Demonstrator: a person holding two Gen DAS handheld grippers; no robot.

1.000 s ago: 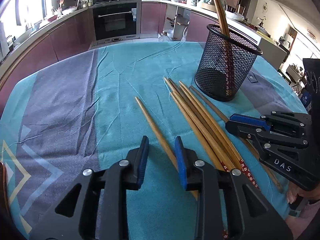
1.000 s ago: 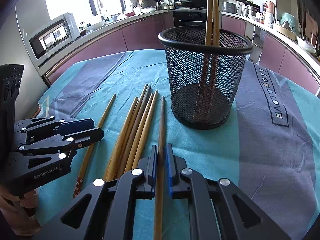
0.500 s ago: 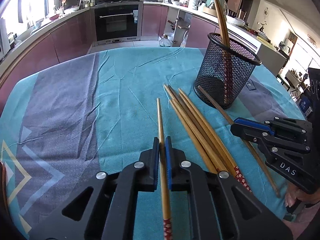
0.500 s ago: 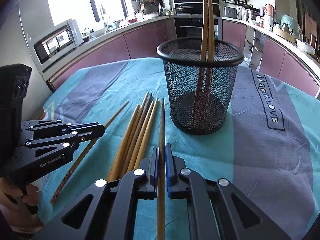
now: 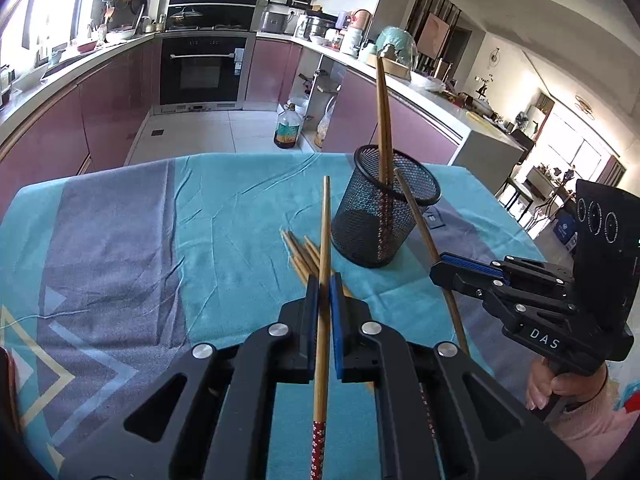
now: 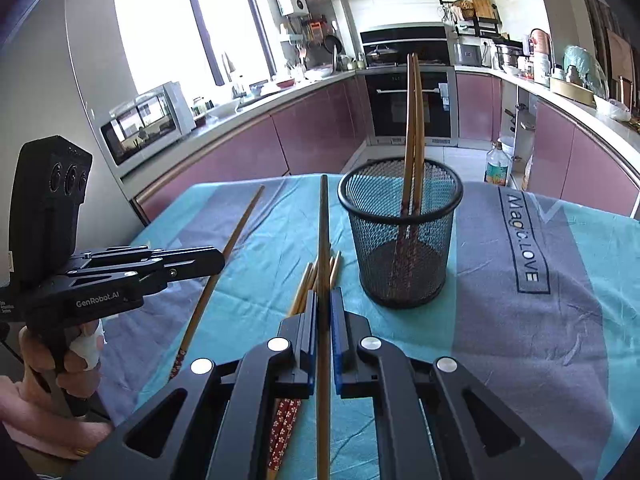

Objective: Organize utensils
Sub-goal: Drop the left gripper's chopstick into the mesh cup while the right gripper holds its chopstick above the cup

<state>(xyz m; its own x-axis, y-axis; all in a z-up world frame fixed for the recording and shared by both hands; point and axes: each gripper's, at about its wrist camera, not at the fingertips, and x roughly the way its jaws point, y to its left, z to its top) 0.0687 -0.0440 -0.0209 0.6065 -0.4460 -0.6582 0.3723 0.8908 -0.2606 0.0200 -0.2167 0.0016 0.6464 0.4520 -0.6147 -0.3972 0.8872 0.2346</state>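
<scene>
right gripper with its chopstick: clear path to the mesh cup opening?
Probably yes. The right gripper is shut on a dark chopstick pointing just left of the mesh cup. The rim is open; only two chopsticks stand inside, and the left gripper sits well aside.

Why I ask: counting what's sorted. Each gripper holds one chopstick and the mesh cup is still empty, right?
Not empty: the mesh cup already holds two chopsticks, as the right wrist view shows. Each gripper, left and right, does hold one chopstick.
</scene>
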